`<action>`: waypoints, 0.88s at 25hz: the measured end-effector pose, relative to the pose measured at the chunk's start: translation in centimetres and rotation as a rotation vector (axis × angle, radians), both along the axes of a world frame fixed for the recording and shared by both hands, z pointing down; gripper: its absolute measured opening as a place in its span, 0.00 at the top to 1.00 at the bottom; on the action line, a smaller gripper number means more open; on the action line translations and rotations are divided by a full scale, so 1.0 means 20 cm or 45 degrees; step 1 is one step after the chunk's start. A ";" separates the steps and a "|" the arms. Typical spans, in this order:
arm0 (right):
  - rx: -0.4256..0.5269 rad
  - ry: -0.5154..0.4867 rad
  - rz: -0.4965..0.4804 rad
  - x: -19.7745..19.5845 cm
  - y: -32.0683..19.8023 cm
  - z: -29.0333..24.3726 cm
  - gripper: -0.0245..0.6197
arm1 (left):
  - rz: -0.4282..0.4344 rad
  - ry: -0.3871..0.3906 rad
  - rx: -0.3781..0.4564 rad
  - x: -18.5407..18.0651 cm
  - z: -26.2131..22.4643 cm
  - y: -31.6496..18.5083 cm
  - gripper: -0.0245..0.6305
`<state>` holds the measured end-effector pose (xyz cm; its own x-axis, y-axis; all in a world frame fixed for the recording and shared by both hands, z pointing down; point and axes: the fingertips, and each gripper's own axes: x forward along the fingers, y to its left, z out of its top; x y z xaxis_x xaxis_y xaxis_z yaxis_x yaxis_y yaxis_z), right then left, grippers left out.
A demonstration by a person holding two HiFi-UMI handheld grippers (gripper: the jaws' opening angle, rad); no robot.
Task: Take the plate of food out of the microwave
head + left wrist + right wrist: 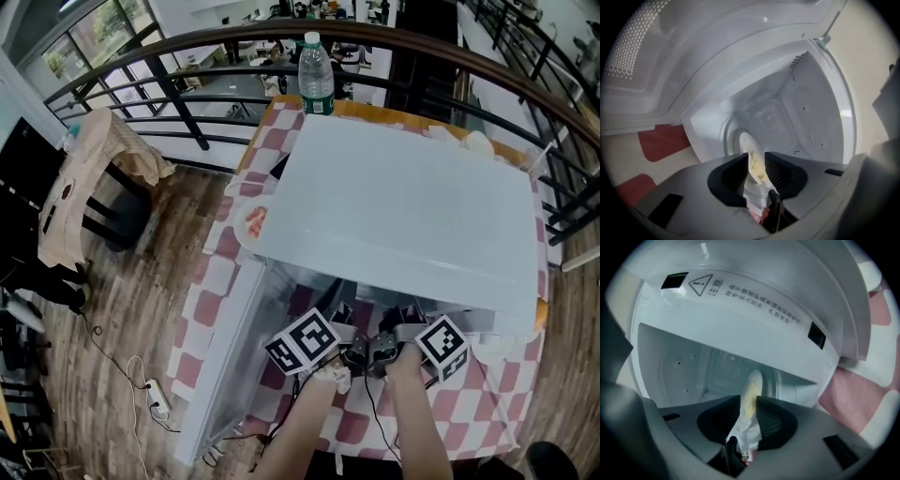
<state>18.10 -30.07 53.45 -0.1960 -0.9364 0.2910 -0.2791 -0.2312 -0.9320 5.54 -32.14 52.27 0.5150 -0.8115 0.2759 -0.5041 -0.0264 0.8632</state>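
A white microwave (403,206) stands on the checked table with its door (230,342) swung open to the left. Both grippers reach into the opening side by side: my left gripper (339,317) and my right gripper (405,317). In the left gripper view, a white plate (749,143) with yellowish food stands edge-on between the jaws of the left gripper (757,157), which are closed on its rim. The right gripper view shows the right gripper (750,399) gripping the same plate (753,380). The far part of the plate is still inside the cavity (806,108).
A water bottle (316,75) stands behind the microwave at the table's far edge. Another plate (253,223) with reddish food lies on the table to the left of the microwave. A chair draped with cloth (94,178) stands on the wooden floor at left, with a railing (187,84) beyond.
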 end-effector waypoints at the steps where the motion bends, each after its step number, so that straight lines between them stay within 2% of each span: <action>1: -0.008 0.006 0.000 0.00 0.00 0.01 0.77 | 0.000 0.000 -0.003 0.00 0.00 0.00 0.78; 8: -0.063 0.000 0.018 0.03 -0.01 0.05 0.77 | 0.005 0.001 -0.017 0.02 0.03 -0.02 0.78; 17: -0.076 0.004 0.024 0.04 -0.03 0.05 0.77 | 0.001 -0.002 -0.063 0.02 0.07 -0.05 0.78; 22: -0.070 -0.002 0.023 0.04 -0.03 0.05 0.81 | -0.001 0.003 -0.065 0.02 0.07 -0.05 0.78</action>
